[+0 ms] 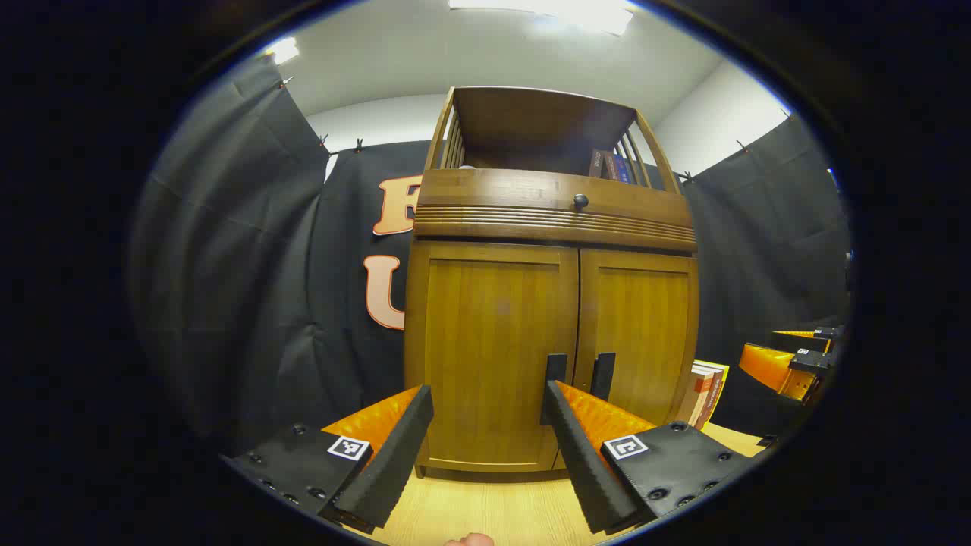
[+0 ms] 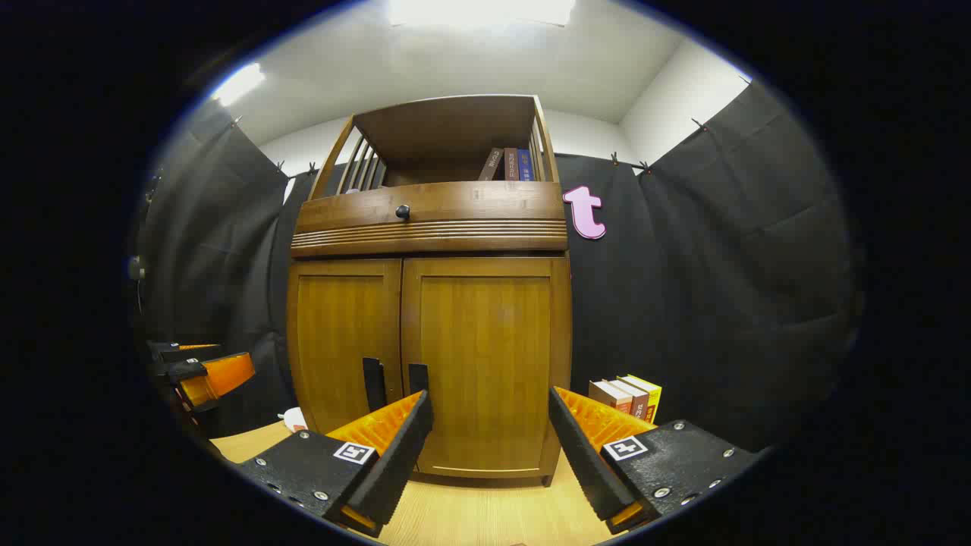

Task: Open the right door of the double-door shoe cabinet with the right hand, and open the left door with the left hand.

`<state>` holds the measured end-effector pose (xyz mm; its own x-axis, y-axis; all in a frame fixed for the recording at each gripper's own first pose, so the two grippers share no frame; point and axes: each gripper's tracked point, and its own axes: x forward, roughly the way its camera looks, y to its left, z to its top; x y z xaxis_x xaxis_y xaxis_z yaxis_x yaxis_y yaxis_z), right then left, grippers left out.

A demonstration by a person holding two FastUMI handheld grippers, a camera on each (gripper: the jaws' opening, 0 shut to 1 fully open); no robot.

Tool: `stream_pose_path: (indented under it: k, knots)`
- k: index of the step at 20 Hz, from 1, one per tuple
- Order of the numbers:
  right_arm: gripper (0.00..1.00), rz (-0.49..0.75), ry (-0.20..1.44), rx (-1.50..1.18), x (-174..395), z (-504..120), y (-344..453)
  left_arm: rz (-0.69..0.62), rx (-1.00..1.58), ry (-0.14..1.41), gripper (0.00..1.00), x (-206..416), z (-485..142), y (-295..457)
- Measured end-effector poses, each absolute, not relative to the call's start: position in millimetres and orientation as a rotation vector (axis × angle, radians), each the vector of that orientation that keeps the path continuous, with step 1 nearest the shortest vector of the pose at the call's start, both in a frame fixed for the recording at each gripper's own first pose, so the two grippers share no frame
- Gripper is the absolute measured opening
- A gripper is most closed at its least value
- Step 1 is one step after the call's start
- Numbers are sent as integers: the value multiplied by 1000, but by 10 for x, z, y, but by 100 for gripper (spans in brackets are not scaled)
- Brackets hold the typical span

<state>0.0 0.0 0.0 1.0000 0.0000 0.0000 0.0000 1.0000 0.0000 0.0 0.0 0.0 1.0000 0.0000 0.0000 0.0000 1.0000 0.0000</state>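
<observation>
1. The brown double-door shoe cabinet [image 1: 551, 227] is wood with a smooth, semi-glossy varnish; grain shows on the left door [image 1: 493, 356] and the right door [image 2: 485, 364].
2. A band of ribbed grooves [image 2: 428, 233] runs across the wooden drawer front, which carries a small dark glossy round knob [image 2: 403, 211].
3. The two dark upright door handles [image 2: 394, 383] look matt.
4. The pale tabletop [image 2: 485, 516] is light wood-grain, smooth and matt.
5. The black booth wall [image 2: 721, 288] is matt cloth, creased.
6. The books beside the cabinet [image 2: 628, 396] have smooth paper covers.
7. The left tongs [image 1: 485, 425] and right tongs [image 2: 489, 428] have ridged, rough inner faces and matt plastic bodies with metal screws.
</observation>
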Motion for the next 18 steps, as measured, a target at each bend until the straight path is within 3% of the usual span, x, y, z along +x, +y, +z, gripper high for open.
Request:
stream_pose_path:
  k: [18]
  knots:
    - [94,-20,-25,-2,-172,27,-70,0,-10,-12,98,-53,-20,-8]
